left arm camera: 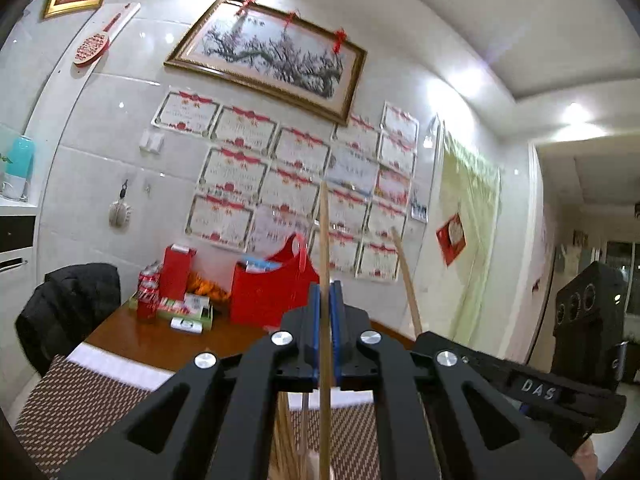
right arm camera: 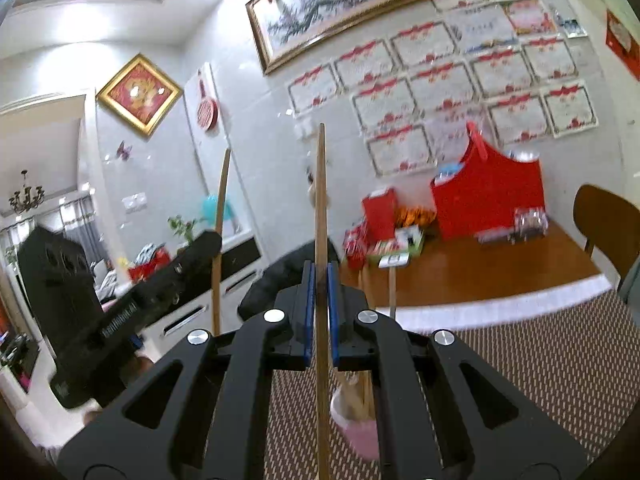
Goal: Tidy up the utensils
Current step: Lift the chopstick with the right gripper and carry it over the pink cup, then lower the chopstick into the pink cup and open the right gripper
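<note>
1. My left gripper [left arm camera: 326, 292] is clamped on one wooden chopstick [left arm camera: 325, 240], held upright above the woven placemat [left arm camera: 80, 412].
2. My right gripper [right arm camera: 319, 276] is clamped on a second chopstick [right arm camera: 320, 200], also upright.
3. I judge the step as carrying both, lifted clear of the surface [right arm camera: 480, 272].
4. Next: lower each tip into the pink holder [right arm camera: 360, 436] below the right gripper, keeping both sticks vertical.
</note>
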`<state>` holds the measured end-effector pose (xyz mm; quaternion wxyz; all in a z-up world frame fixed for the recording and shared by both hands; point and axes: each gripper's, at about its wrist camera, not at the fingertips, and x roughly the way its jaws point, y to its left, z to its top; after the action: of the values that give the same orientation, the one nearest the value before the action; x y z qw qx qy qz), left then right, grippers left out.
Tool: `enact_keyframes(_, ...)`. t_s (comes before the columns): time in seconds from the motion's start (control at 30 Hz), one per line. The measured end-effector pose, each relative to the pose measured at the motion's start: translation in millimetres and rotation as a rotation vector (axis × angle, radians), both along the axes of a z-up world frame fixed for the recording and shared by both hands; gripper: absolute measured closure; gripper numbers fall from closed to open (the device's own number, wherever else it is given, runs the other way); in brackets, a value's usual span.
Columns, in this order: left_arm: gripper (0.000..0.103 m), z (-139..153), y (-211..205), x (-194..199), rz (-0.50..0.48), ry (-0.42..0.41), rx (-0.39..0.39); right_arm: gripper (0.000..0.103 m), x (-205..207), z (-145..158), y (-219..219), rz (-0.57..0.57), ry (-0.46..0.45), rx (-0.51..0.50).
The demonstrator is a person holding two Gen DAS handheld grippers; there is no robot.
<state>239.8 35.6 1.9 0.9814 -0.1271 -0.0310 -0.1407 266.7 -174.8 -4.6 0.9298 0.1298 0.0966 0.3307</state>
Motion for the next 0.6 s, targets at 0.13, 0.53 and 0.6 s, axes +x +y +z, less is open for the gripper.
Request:
enact_keyframes(0.13,0.098,-7.4,-3.8,35.1,-0.011,-0.006,-0.030,0.097,25.9,10.2,4.6,-0.041,-0.036,0.030)
enact_keyframes(0.53,0.098,-56.7,-6.5,79.3,0.020,0.050,-0.009,0.096,82.2,-29.1,23.8,-0.070,-0.006,0.048)
enact_keyframes(0.6,0.098,-64.0,-7.4,82.9,0.022,0.060,-0.001,0.096,86.2,-37.3,28.6,-0.067,0.001,0.039)
